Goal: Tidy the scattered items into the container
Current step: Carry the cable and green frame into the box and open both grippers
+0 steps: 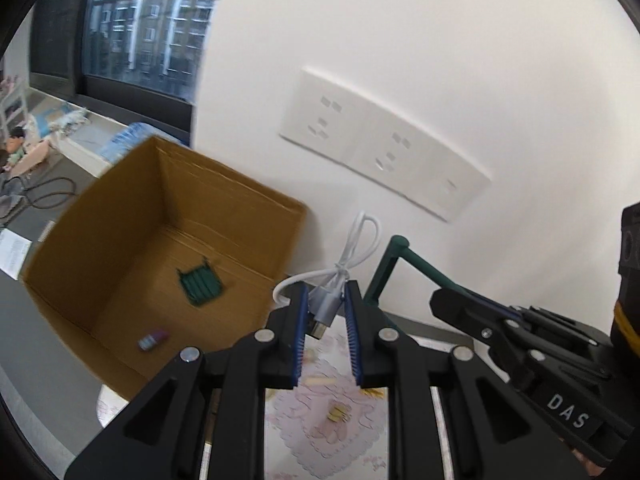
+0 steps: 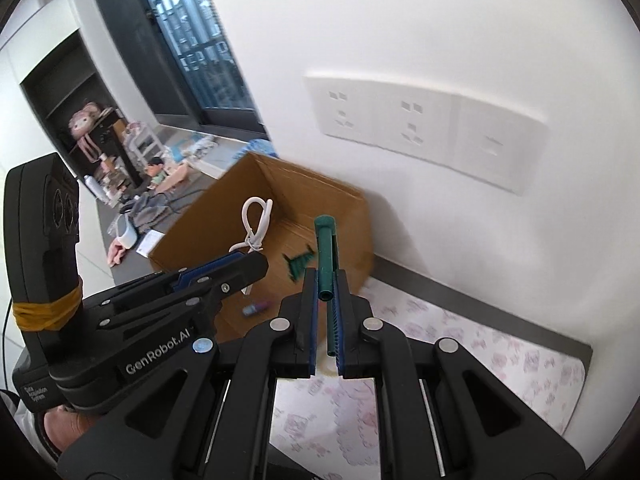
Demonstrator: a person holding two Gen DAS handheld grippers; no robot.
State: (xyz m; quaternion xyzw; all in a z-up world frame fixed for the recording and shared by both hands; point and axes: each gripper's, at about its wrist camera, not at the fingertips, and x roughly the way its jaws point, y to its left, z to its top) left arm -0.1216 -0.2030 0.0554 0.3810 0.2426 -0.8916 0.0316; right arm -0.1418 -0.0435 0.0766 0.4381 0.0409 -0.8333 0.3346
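Note:
My left gripper (image 1: pixel 326 294) is shut on a bundled white USB cable (image 1: pixel 352 252), its grey plugs pinched between the blue pads, held in the air just right of an open cardboard box (image 1: pixel 120 216). The box holds a green comb-like piece (image 1: pixel 200 283) and a small purple-and-blue item (image 1: pixel 153 339). My right gripper (image 2: pixel 326 280) is shut on a dark green tube-shaped part (image 2: pixel 325 248) that sticks out beyond the fingertips toward the box (image 2: pixel 188 232). In the right wrist view the left gripper (image 2: pixel 256 262) and its cable (image 2: pixel 256 220) hang over the box's near side.
A white wall with a triple socket plate (image 1: pixel 384 144) rises right behind the box. A pink floral mat (image 2: pixel 460 364) covers the surface under both grippers. Beyond the box, the floor holds clothes, cables, toys and a small shelf (image 2: pixel 108 148). A window (image 1: pixel 152 24) lies at the upper left.

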